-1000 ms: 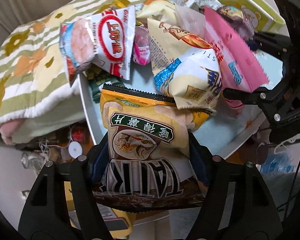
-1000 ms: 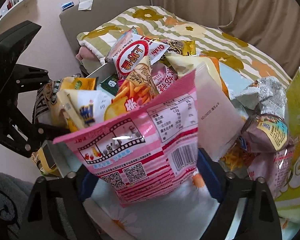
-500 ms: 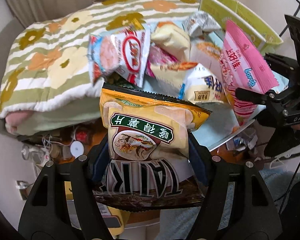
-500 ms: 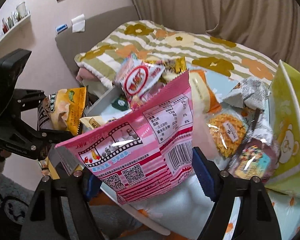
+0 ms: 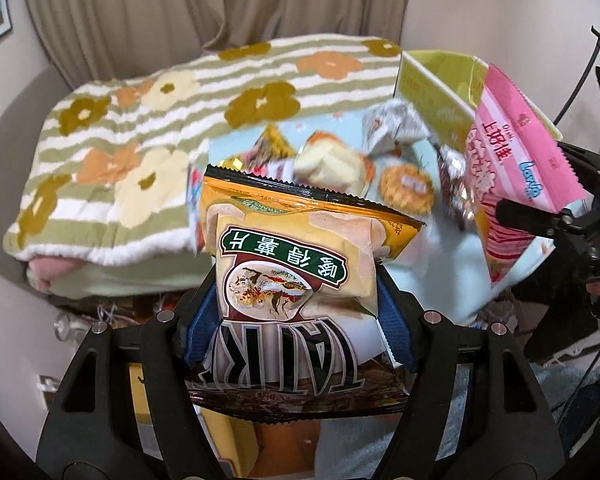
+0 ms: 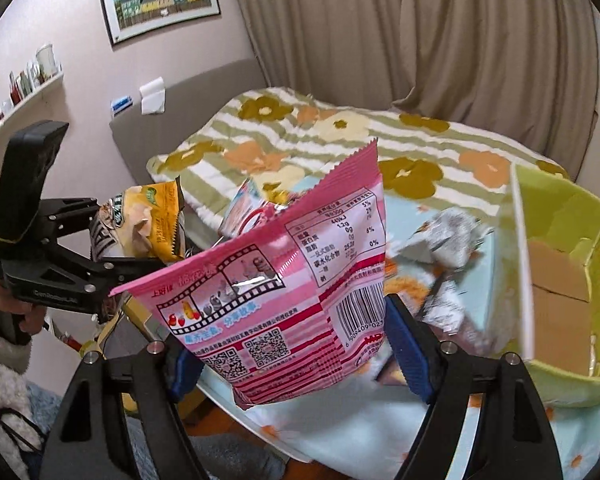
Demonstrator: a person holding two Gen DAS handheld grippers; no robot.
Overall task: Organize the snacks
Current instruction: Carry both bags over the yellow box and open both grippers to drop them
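With the right gripper's [image 6: 296,356] jaws just drawn tighter on the pink snack bag [image 6: 284,292], frame centre, and the left gripper [image 5: 296,336] clamped on the yellow chip bag [image 5: 296,272], both packets have been lifted clear of the snack pile [image 5: 380,168], upper right, ready for sorting.

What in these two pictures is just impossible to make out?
- Left wrist view: loose snacks on the table are motion-blurred, labels unreadable; the chip bag hides those nearer.
- Right wrist view: the pink bag hides the table's middle; the green box is cut by the edge, contents unclear.
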